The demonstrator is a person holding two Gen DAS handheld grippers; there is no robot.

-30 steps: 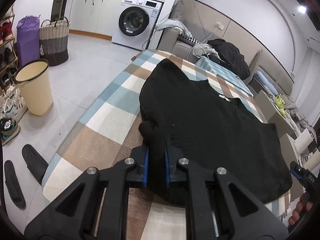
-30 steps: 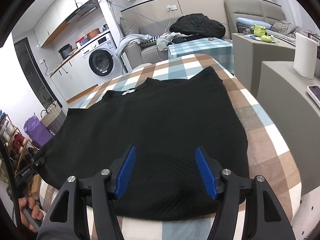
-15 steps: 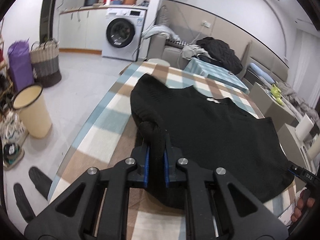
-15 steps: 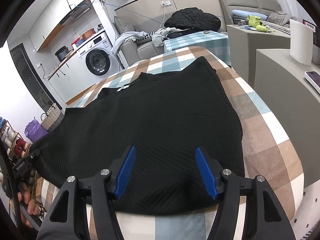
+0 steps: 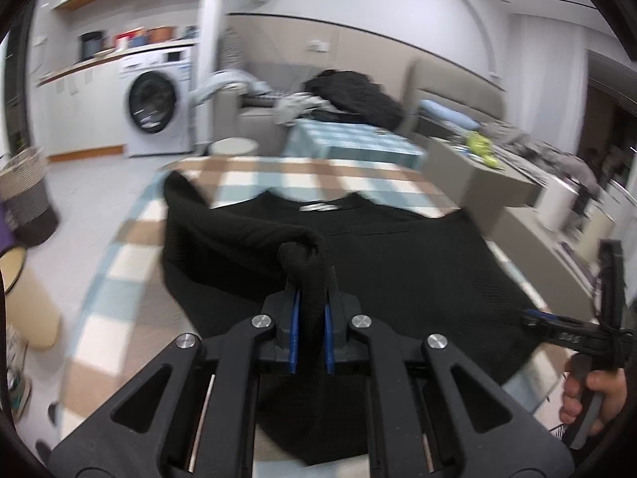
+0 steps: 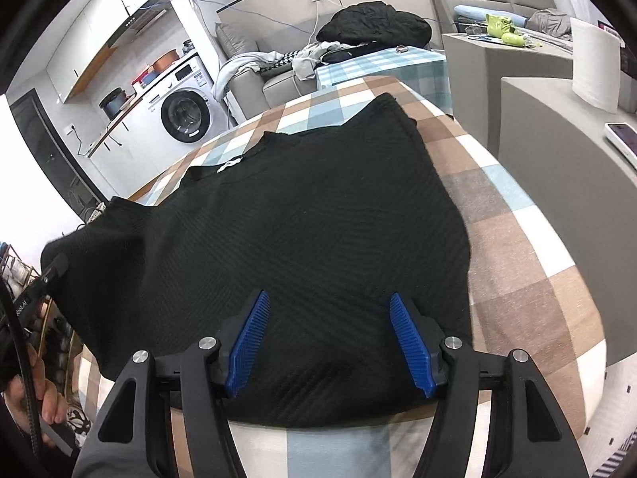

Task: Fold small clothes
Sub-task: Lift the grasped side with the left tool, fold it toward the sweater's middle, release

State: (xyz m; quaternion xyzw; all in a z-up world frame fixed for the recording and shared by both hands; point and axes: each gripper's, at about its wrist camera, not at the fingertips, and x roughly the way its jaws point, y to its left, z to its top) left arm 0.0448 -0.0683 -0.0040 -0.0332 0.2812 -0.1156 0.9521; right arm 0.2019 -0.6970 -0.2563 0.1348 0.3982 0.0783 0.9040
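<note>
Black knit top (image 6: 302, 231) lies spread on the checked tablecloth (image 6: 529, 263), neck label twd the washing machine (image 6: 187, 113). Left gripper (image 5: 309, 320) clamped on a bunched corner of the top, lifted off the cloth. Right gripper (image 6: 330, 342) spread wide, nothing btwn pads, over the top's near hem.

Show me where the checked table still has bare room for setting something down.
Bare checked cloth runs right of the black sweater, up to the grey cabinet. A narrower strip lies beyond the collar. The middle is covered; the left hand-held gripper holds a fold there.
</note>
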